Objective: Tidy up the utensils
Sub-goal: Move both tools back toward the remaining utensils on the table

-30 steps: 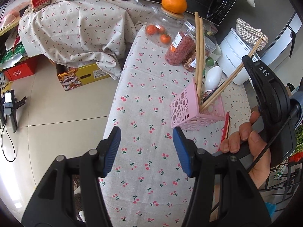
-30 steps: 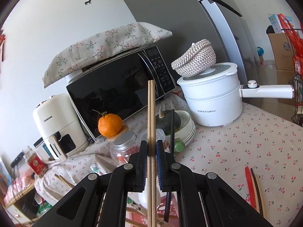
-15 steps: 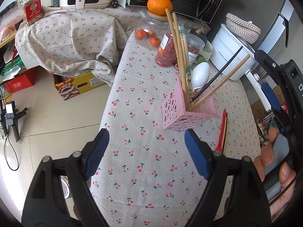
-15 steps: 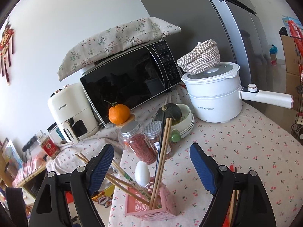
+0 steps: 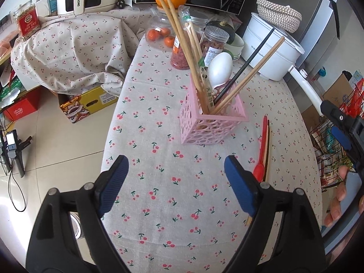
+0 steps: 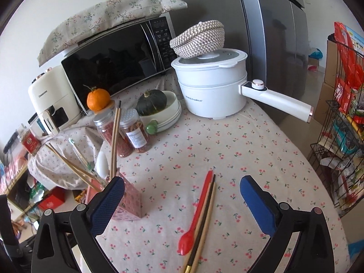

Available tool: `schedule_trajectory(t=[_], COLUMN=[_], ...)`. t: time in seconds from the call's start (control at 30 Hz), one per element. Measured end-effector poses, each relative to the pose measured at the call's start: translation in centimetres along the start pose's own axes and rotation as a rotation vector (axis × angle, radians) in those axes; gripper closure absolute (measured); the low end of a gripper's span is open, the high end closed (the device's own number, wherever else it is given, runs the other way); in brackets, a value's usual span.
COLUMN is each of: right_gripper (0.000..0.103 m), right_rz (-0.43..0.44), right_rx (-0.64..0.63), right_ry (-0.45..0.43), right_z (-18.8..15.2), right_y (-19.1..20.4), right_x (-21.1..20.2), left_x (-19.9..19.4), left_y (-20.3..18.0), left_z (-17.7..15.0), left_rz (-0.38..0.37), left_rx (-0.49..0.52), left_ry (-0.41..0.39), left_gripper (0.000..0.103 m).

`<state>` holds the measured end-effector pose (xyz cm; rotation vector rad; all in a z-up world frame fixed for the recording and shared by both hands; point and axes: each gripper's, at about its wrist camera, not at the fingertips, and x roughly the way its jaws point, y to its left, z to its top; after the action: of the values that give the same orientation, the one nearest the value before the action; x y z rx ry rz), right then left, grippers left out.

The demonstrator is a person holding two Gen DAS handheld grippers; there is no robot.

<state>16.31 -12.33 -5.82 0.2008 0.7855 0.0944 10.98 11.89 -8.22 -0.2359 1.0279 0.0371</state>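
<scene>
A pink perforated utensil basket (image 5: 211,122) stands on the cherry-print tablecloth, holding several wooden chopsticks (image 5: 186,43), a black chopstick and a white spoon (image 5: 219,68). It shows at the left in the right wrist view (image 6: 128,199). A red spoon (image 6: 196,213) and loose chopsticks (image 6: 204,218) lie on the cloth to the basket's right; they show in the left wrist view (image 5: 261,150). My left gripper (image 5: 176,182) is open and empty, hovering in front of the basket. My right gripper (image 6: 182,204) is open and empty above the red spoon.
Behind the basket stand glass jars (image 5: 182,45), an orange (image 6: 97,99), a microwave (image 6: 118,56), a white pot (image 6: 211,86) with a long handle, and bowls holding a green squash (image 6: 151,100). A wire rack (image 6: 341,136) stands at the right. The table's left edge drops to the floor.
My right gripper let go of the wooden chopsticks into the pink basket, opened wide and drew back to the right. My left gripper opened wider and backed off.
</scene>
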Motion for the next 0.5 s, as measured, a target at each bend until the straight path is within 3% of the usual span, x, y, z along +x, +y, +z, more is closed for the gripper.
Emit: schedule_trajectory(t=[0.3, 0.5], right_gripper=[0.001, 0.001], right_rz=[-0.073, -0.102], right_rx=[0.001, 0.038], right_ry=[0.218, 0.358], right_z=[-2.1, -3.6], right_y=[-4.1, -6.4], right_x=[4.2, 8.1], left_x=[1.8, 3.3], left_y=[-2.3, -3.7], left_z=[-1.0, -1.4], left_rz=[0.053, 0.048], left_rx=[0.093, 0.133], left_ry=[0.073, 0.132], left_gripper=[0.016, 0.016])
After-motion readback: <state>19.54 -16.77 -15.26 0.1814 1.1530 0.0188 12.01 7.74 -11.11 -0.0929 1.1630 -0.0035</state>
